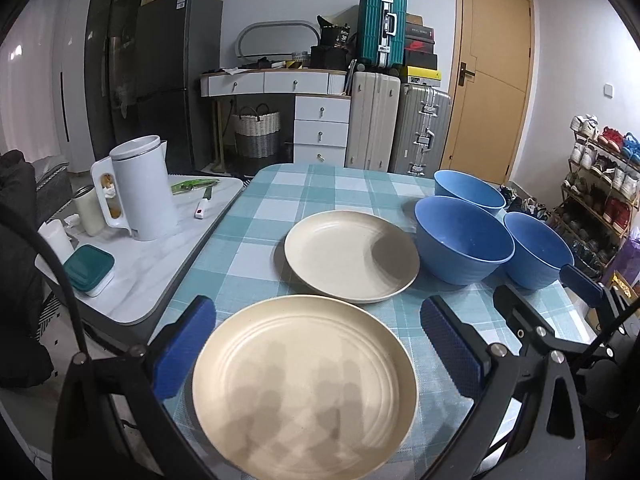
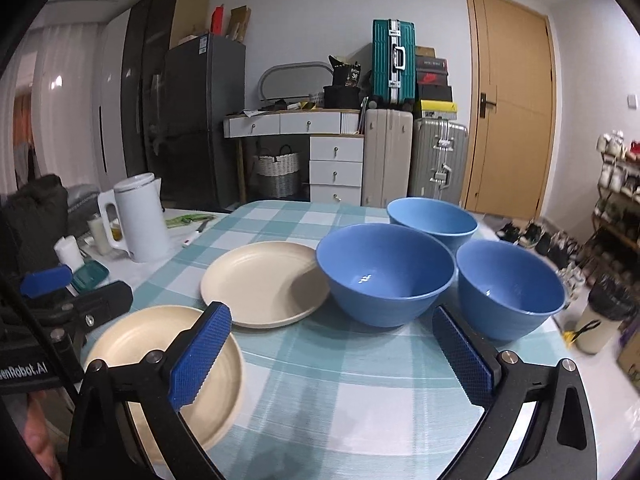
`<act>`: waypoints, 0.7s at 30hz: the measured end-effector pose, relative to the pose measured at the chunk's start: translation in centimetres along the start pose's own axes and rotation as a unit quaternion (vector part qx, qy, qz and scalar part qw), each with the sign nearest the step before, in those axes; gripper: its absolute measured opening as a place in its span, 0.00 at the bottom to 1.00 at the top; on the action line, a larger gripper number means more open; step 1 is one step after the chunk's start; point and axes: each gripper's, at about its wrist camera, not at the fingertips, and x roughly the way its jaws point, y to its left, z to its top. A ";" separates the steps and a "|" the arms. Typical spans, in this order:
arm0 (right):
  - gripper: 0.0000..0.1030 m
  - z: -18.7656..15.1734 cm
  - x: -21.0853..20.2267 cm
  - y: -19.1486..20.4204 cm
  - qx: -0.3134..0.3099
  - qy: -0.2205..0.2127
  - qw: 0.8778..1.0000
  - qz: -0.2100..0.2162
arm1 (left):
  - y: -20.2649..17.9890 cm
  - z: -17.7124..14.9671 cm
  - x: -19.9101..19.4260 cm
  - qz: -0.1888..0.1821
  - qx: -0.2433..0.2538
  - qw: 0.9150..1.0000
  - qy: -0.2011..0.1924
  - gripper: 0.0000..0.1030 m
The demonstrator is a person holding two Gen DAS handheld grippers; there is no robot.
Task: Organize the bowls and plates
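Three blue bowls, the near-left bowl (image 2: 385,274), near-right bowl (image 2: 510,290) and far bowl (image 2: 433,216), stand empty and clustered at the right of the checked tablecloth (image 2: 352,376), with two empty cream plates to their left: the far plate (image 2: 266,290) just beside the near-left bowl, the near plate (image 1: 304,388) at the table's front edge. The left gripper (image 1: 316,344) hangs released with its jaws spread over the near plate, gripping nothing, and the right gripper (image 2: 332,354) is likewise released over bare cloth before the bowls. On the side table (image 1: 160,264) stand a white kettle (image 1: 138,190) and a lidded green box (image 1: 88,270), a knife (image 1: 203,202) lies beyond them, and the left gripper's strap reads "enRobot.AI" (image 2: 22,372).
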 end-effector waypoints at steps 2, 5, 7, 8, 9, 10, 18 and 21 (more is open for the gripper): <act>0.99 -0.2 0.2 0.0 -0.007 -0.001 1.000 -0.005 | -0.1 -0.1 0.2 0.006 0.001 1.000 -0.001 1.00; 0.99 -0.5 0.6 0.3 -0.017 -0.003 1.000 -0.010 | 0.0 -0.3 0.8 0.012 0.005 1.000 -0.001 1.00; 0.99 -0.6 0.6 0.4 -0.027 -0.008 0.999 -0.019 | 0.1 -0.6 1.2 0.014 0.006 1.000 -0.003 1.00; 0.99 -0.6 0.6 0.6 -0.031 -0.009 0.999 -0.022 | 0.1 -0.7 1.3 0.015 0.007 1.000 -0.003 1.00; 0.99 -0.6 0.5 0.6 -0.035 -0.015 0.999 -0.025 | 0.1 -0.7 1.5 0.017 0.010 1.000 0.000 1.00; 0.99 -0.6 0.4 0.6 -0.038 -0.020 0.999 -0.026 | 0.2 -0.7 1.6 0.017 0.011 1.000 0.005 1.00; 0.99 -0.5 0.6 0.8 -0.041 -0.019 0.999 -0.026 | 0.2 -0.8 1.7 0.005 0.008 1.000 0.008 1.00; 0.99 -0.5 0.6 0.6 -0.042 -0.018 0.999 -0.025 | 0.2 -0.8 1.6 0.010 0.010 1.000 0.007 1.00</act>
